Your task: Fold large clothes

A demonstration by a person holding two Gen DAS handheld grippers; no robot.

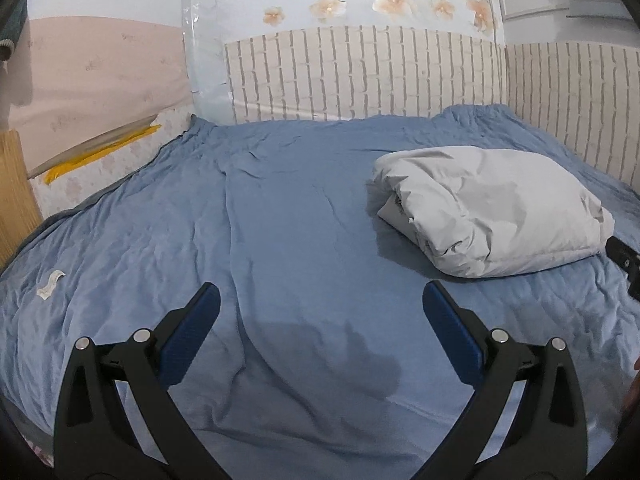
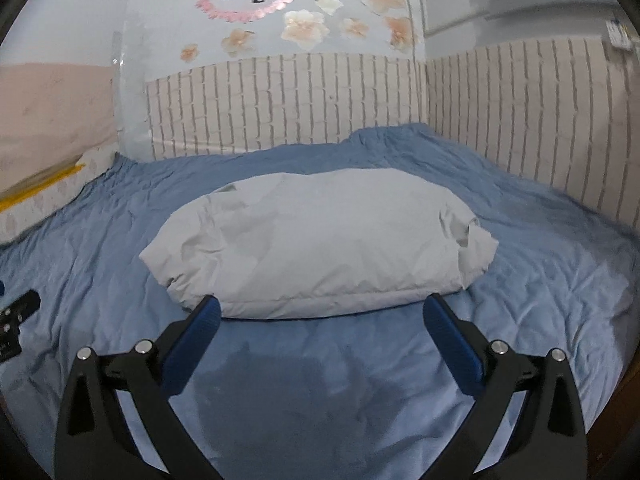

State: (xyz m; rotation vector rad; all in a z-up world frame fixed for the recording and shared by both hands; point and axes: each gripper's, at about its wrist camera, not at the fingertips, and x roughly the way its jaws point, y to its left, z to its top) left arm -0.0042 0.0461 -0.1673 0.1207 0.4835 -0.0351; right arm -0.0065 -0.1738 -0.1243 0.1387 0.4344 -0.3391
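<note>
My right gripper (image 2: 321, 314) hangs over the blue bedspread (image 2: 540, 292) with its jaws spread wide and nothing between them; the blue pads (image 2: 192, 344) frame bare cloth, and their tips sit just short of the near edge of the folded garment (image 2: 316, 240). My left gripper (image 1: 321, 302) is likewise spread apart and empty, aimed at open bedspread (image 1: 280, 208) with the bundle (image 1: 492, 212) off to its right and ahead.

The garment is a pale grey, puffy piece, folded into a thick oblong bundle lying flat on the bed. From my right wrist, its long axis runs across the view, left to right, roughly parallel to the brick-patterned wall panel (image 2: 280, 104) behind the bed. Its near long edge is a smooth straight hem facing me; the right end is bunched and crumpled, the left end is rounder. From my left wrist, the layered open edges of the fold show at the end nearest the middle of the bed, and the bundle stretches away towards the right side.

A small white tag (image 1: 50, 282) lies on the bedspread far to the left, well apart from the garment.
</note>
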